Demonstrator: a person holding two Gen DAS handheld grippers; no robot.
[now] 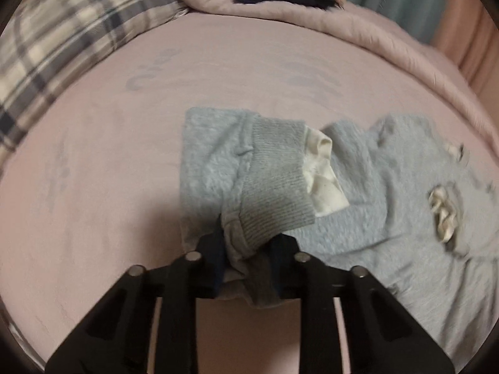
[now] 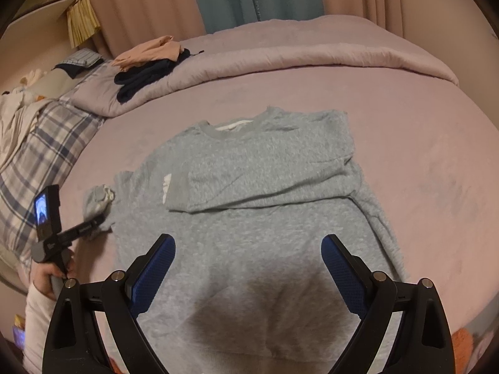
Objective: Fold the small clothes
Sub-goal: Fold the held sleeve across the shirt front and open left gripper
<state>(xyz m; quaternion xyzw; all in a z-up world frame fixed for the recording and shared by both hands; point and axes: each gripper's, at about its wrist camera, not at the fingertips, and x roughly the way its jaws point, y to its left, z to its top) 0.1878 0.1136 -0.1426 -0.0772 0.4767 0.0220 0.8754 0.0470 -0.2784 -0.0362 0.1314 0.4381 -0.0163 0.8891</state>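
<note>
Sweatshirt folding under way: light grey fleecy long-sleeved sweatshirt [image 2: 249, 187] is lying flat, spread front-down or front-up (cannot tell which) across the middle of the pink plush-covered bed [image 2: 405, 155], neckline toward the far side, so both claws can work it from the near hem. One sleeve is already lying folded across the chest, cuff ending near the centre, which looks like the first fold done. Left claw [image 1: 249, 258] is clenching the ribbed grey sleeve cuff [image 1: 274, 180] of the other sleeve, cloth bunching up between its fingers with a white inner lining [image 1: 324, 174] showing; in the right wrist view that cuff is sitting at the garment's left edge, held off the cloth slightly, probably so the sleeve can be drawn over the body to match the first. Right claw [image 2: 249, 268] is standing wide apart and empty, hovering just above the lower body of the sweatshirt near the hem, blue textured pads [image 2: 343, 277] touching nothing, likely waiting to pin or take the hem. Person's hand [image 2: 53, 272] is gripping the left tool's handle. Folded dark navy and peach clothes [image 2: 146, 68] are sitting on the rolled pink duvet [image 2: 280, 56] at the far edge, well apart, seemingly the finished pile. Plaid pillow [image 1: 62, 46] is lying to the left, clear of the work.
</note>
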